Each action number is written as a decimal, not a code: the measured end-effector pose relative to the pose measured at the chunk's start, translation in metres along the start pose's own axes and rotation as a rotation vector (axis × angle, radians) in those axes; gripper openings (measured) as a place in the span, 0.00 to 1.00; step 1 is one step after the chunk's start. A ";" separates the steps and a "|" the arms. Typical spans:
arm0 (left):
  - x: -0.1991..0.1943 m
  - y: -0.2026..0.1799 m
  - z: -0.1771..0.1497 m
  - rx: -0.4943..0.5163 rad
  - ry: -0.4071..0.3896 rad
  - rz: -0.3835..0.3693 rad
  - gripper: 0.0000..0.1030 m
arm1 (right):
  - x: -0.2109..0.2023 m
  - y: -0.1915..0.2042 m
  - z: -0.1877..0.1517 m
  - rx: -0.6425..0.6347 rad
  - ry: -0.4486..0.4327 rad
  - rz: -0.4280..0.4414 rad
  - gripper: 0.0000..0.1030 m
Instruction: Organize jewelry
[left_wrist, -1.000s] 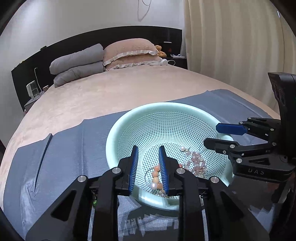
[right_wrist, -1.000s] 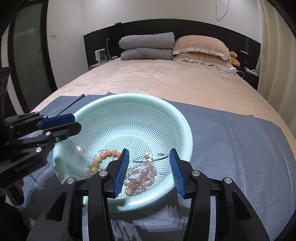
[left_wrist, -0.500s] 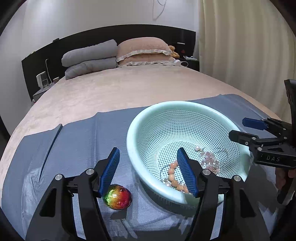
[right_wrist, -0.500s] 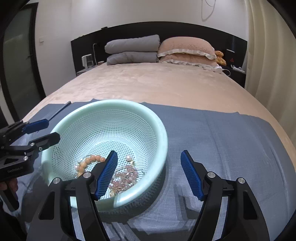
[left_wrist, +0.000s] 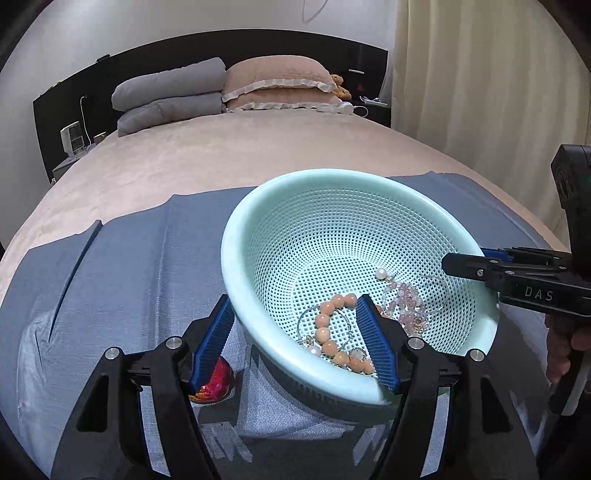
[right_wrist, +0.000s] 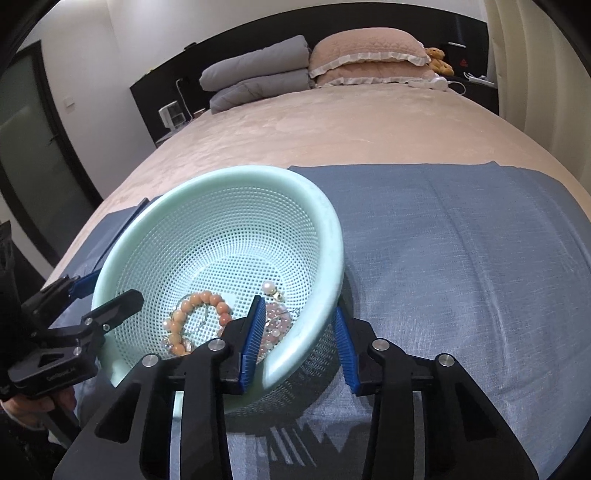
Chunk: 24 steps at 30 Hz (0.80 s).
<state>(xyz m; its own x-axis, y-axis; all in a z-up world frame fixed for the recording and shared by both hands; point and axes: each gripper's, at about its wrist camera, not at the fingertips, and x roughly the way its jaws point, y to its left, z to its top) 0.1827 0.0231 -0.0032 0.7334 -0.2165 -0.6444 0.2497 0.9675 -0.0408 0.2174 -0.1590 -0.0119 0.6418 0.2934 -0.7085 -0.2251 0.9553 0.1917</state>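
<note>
A mint-green perforated basket (left_wrist: 236, 266) sits tilted on a blue-grey cloth (left_wrist: 129, 280). Inside lie an orange bead bracelet (left_wrist: 327, 332), a pink bead bracelet (left_wrist: 406, 299) and a pearl earring (left_wrist: 380, 273). My left gripper (left_wrist: 294, 299) straddles the basket's near left rim, one finger outside and one inside beside the orange bracelet. Its jaws are opening and neither pad presses on the rim. My right gripper (right_wrist: 298, 306) straddles the right rim (right_wrist: 314, 325), jaws closing, with a gap still showing beside the inner pad. The right wrist view also shows the orange bracelet (right_wrist: 199, 306).
A shiny red, rainbow-tinted ball (left_wrist: 214, 384) lies on the cloth just under my left outer finger. The cloth covers the foot of a beige bed (right_wrist: 351, 122). Pillows (left_wrist: 273, 85) are stacked at the headboard. A curtain (left_wrist: 480, 92) hangs on the right.
My left gripper, narrow over the orange bracelet inside the basket, spread wide and now straddles the rim. My right gripper widened, shifted onto the right rim and has narrowed. The ball came into view.
</note>
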 end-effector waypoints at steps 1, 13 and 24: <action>-0.001 0.000 0.000 -0.001 0.000 -0.002 0.65 | -0.001 0.000 0.000 -0.003 0.000 -0.003 0.32; -0.016 -0.005 -0.004 0.021 -0.013 0.000 0.66 | -0.017 0.009 -0.006 -0.017 -0.002 -0.022 0.32; -0.053 -0.024 -0.016 0.015 -0.042 0.005 0.66 | -0.054 0.014 -0.026 -0.025 0.000 -0.043 0.34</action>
<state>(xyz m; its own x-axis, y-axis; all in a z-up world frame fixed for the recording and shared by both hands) 0.1278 0.0133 0.0199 0.7607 -0.2175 -0.6116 0.2553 0.9665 -0.0263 0.1604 -0.1620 0.0113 0.6514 0.2525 -0.7155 -0.2158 0.9657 0.1443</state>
